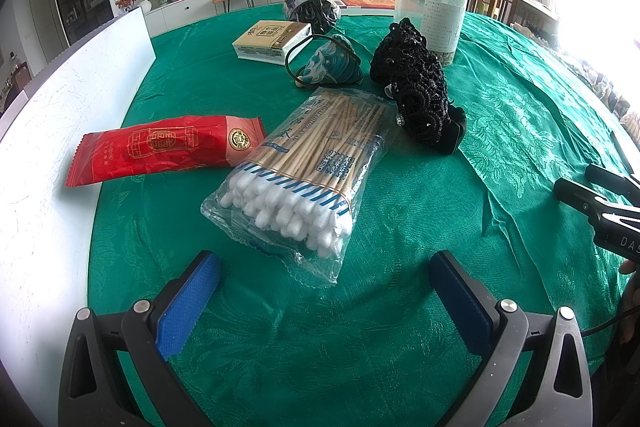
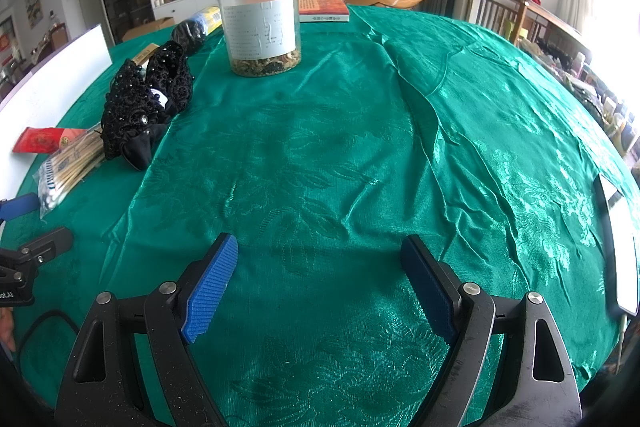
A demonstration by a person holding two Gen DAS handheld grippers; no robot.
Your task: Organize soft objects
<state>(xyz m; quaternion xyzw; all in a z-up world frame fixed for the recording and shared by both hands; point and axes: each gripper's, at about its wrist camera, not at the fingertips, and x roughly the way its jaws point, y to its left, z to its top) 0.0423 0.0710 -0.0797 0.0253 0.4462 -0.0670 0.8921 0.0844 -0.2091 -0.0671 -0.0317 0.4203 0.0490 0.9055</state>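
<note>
On the green tablecloth (image 1: 500, 115) lie a clear bag of cotton swabs (image 1: 304, 163), a red tissue packet (image 1: 160, 151), a black lace hair piece (image 1: 416, 87), a small blue patterned pouch (image 1: 332, 63) and a yellow tissue box (image 1: 272, 41). My left gripper (image 1: 324, 267) is open and empty, just in front of the swab bag. My right gripper (image 2: 316, 259) is open and empty over bare cloth (image 2: 340, 155). The right wrist view shows the lace piece (image 2: 144, 99), the swab bag (image 2: 68, 163) and the red packet (image 2: 44, 139) at the left.
A clear jar with a black lid (image 1: 432, 7) stands behind the lace piece; it also shows in the right wrist view (image 2: 260, 15). A white board (image 1: 60, 131) lies along the left. A dark bagged bundle (image 1: 312, 9) and a book (image 2: 322, 9) lie at the far edge.
</note>
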